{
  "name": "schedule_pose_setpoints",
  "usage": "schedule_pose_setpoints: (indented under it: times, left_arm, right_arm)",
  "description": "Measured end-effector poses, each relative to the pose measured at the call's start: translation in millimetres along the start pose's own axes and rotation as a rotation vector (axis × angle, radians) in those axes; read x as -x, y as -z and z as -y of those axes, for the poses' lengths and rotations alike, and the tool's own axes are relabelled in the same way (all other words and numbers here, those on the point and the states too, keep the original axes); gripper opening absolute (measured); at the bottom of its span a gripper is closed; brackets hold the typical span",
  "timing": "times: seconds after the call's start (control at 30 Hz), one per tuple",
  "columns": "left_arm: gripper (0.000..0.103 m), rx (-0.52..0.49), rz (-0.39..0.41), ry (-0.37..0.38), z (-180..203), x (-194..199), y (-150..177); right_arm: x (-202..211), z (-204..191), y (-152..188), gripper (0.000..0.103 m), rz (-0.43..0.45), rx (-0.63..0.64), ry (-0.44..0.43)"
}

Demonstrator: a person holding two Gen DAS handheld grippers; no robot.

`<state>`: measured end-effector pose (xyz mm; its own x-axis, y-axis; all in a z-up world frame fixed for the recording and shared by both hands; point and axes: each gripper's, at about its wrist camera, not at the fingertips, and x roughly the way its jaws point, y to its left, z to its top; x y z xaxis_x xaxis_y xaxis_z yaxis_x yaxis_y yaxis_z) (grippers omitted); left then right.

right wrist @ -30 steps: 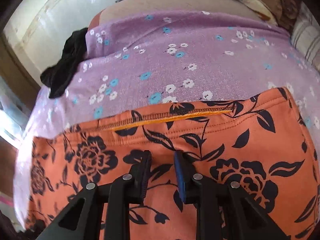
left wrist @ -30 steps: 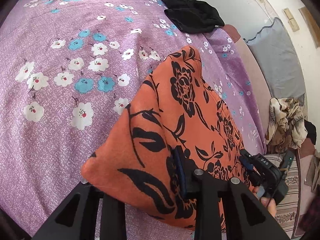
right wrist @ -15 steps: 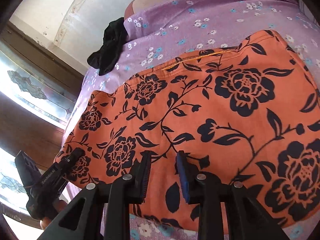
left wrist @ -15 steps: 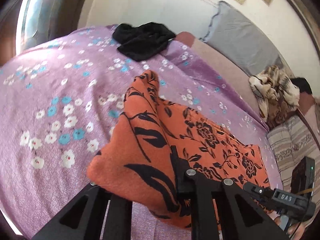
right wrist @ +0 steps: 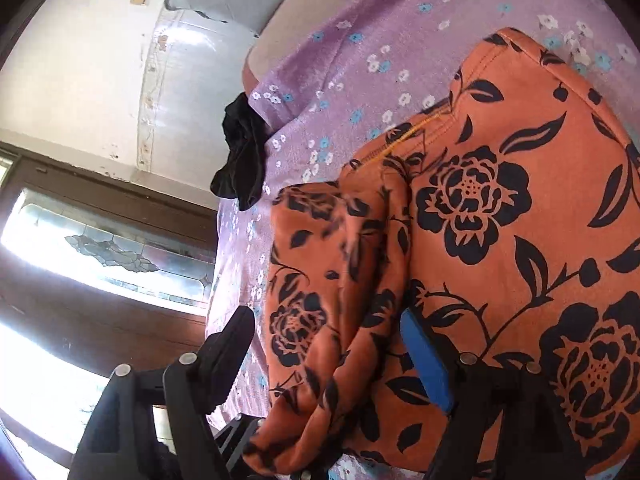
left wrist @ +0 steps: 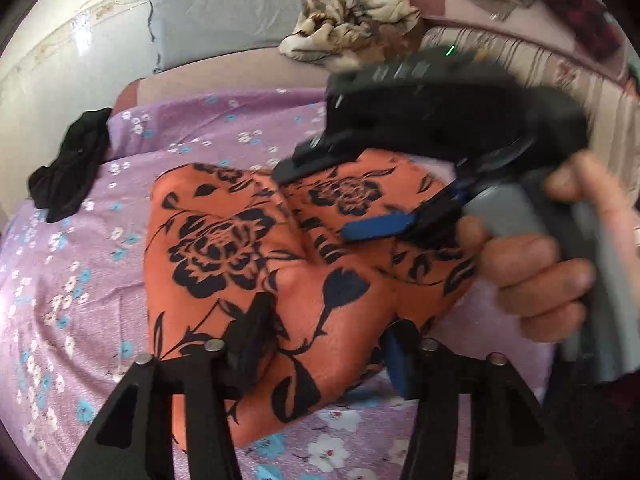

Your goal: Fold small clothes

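An orange garment with black flowers (left wrist: 248, 248) lies folded over on itself on the purple flowered bedsheet (left wrist: 80, 280). My left gripper (left wrist: 326, 344) hangs over its near edge with jaws opening; the cloth lies between the fingers, no longer pinched. In the left wrist view my right gripper (left wrist: 332, 196) is close above the garment at the right, blurred, held by a hand (left wrist: 532, 276). In the right wrist view, my right gripper (right wrist: 330, 344) is opening too. A folded flap of the garment (right wrist: 332, 280) lies loose between its fingers.
A crumpled black garment (left wrist: 68, 168) lies at the sheet's far left edge. A grey pillow (left wrist: 224, 12) and a crumpled beige patterned cloth (left wrist: 352, 20) lie behind. A wall and a window (right wrist: 100, 248) stand left of the bed.
Both grippers were shut on the orange garment and now stand spread. The left gripper swung across and rolled towards the right one, laying one half of the garment over the other.
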<state>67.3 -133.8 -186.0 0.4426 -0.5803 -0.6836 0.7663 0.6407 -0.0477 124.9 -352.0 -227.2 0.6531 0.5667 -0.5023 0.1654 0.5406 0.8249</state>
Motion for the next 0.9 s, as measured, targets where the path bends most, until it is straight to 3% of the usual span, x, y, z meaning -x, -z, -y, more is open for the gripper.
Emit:
schedule_pose_setpoints:
  times: [0.1, 0.17, 0.23, 0.33, 0.4, 0.43, 0.47, 0.57, 0.73, 0.9]
  left_arm:
    - [0.083, -0.016, 0.140, 0.128, -15, 48, -7]
    - [0.088, 0.013, 0.203, 0.120, -35, 68, -10]
    - [0.088, 0.087, 0.177, 0.042, -62, 67, -13]
    - [0.088, 0.254, 0.044, -0.081, -102, 43, -6]
    - [0.087, 0.368, -0.043, -0.111, -124, 27, 4]
    - [0.087, 0.411, -0.079, -0.118, -131, 19, 9]
    - [0.087, 0.436, -0.108, -0.121, -134, 13, 13]
    - [0.087, 0.437, -0.127, -0.120, -125, 2, 18]
    - [0.088, 0.382, -0.051, -0.045, -84, -14, 9]
    - [0.088, 0.412, -0.094, 0.046, -53, -53, -2]
  right_arm:
    - [-15, 13, -6, 0.078, -0.046, -0.072, -0.013]
    - [-21, 13, -8, 0.078, -0.052, -0.076, -0.017]
    - [-30, 5, -9, 0.078, -0.064, -0.048, -0.019]
    - [-44, -11, -9, 0.078, -0.085, 0.028, 0.009]
    - [-53, -23, -8, 0.061, -0.076, 0.116, 0.083]
    - [-58, -28, -7, 0.026, -0.074, 0.171, 0.127]
    - [-63, -31, -6, 0.021, -0.077, 0.218, 0.171]
    - [-56, -43, -7, 0.015, -0.031, 0.283, 0.207]
    - [14, -57, -33, 0.014, 0.227, 0.352, 0.240]
    - [53, -8, -72, 0.014, 0.294, 0.193, 0.376]
